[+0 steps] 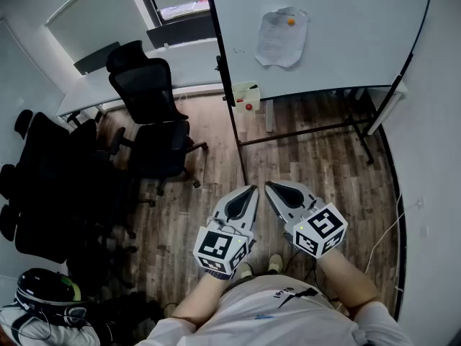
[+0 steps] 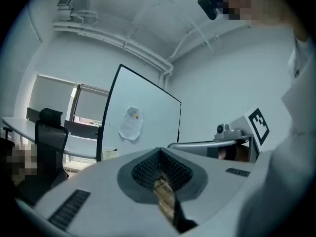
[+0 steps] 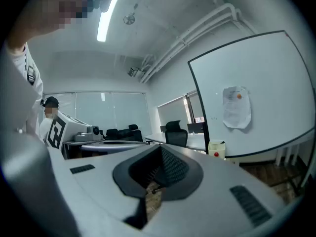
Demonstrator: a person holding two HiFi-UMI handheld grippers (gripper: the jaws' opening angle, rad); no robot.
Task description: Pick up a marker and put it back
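While the left hand-held gripper and right hand-held gripper are hanging closed, empty, the marker is hiding (presumably inside the small pale whiteboard-mounted box, well apart); arriving closed is risking dislodging it.

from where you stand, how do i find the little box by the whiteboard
Look at the big whiteboard straight ahead. At its lower left corner, beside the black post, sits the small box. It is pale with a red dot, unlike the crumpled paper stuck higher up.
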